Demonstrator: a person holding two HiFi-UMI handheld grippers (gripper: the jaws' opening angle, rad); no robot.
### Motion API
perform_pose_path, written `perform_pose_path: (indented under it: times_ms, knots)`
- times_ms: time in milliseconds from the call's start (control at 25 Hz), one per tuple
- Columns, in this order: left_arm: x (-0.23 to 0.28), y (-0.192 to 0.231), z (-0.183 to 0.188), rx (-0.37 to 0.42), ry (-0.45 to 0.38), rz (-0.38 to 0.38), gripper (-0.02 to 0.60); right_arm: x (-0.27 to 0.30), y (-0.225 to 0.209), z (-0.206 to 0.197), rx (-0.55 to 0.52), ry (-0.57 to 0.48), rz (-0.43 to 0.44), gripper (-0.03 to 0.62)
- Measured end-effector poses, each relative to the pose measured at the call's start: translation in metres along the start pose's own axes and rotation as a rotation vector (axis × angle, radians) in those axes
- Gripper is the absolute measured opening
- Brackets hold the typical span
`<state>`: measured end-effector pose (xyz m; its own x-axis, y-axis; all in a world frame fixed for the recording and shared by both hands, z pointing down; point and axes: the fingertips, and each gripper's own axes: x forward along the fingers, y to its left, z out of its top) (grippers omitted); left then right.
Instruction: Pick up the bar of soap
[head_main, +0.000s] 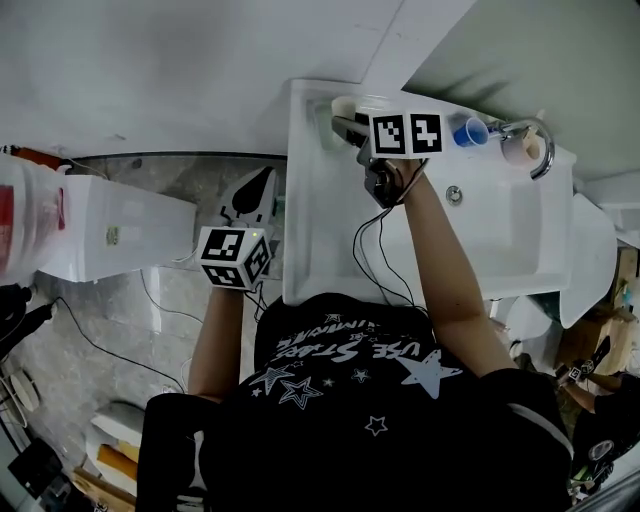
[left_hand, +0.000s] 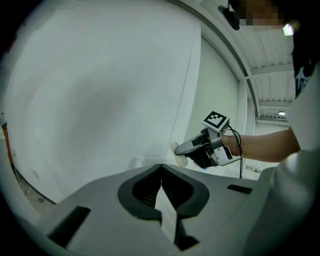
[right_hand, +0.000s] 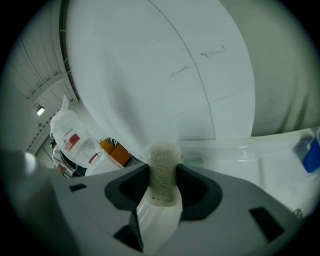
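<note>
The bar of soap (right_hand: 162, 172) is pinched between the two jaws of the right gripper (right_hand: 162, 186). It stands on end, and its top pokes out past the jaw tips. The jaws press on its two flat sides. From the head view, the right gripper (head_main: 345, 122) is up in the air over the far left corner of the sink (head_main: 500, 225). The soap is off the sink and touches nothing but the jaws.

The left gripper (left_hand: 161, 192) has its jaws pressed together with nothing in them. It hangs out to the left of the sink, well apart from the soap.

The soap looks like it is picked up now, so I think the job is to hold it safe. Soap is slippery, so the squeeze should stay the same: not softer, or it could slide out, and not harder, or it could pop out. Lift slow and straight, and do not tip the gripper fast. Keep clear of the wall and of the blue cup (head_main: 469, 131) and the tap (head_main: 538, 140) on the far right. The left gripper can stay out of the way.
</note>
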<state>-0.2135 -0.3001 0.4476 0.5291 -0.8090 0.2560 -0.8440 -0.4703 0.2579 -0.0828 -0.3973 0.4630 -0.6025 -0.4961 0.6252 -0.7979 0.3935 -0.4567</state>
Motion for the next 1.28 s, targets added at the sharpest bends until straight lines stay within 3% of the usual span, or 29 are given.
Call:
perform_pose_path:
  times_ms: [200,600,1280]
  knots:
    - [-0.013,-0.02,0.0,0.005,-0.013,0.029,0.009,-0.029,0.007,-0.015,0.069,-0.059,0.093,0.181]
    - [-0.026,-0.083,-0.002,0.028,-0.038,0.056,0.011,-0.098,-0.002,-0.043,0.09,-0.151,0.184,0.181]
    - [-0.063,-0.194,-0.039,0.06,-0.049,0.121,0.011,-0.188,-0.015,-0.128,-0.017,-0.149,0.262,0.181]
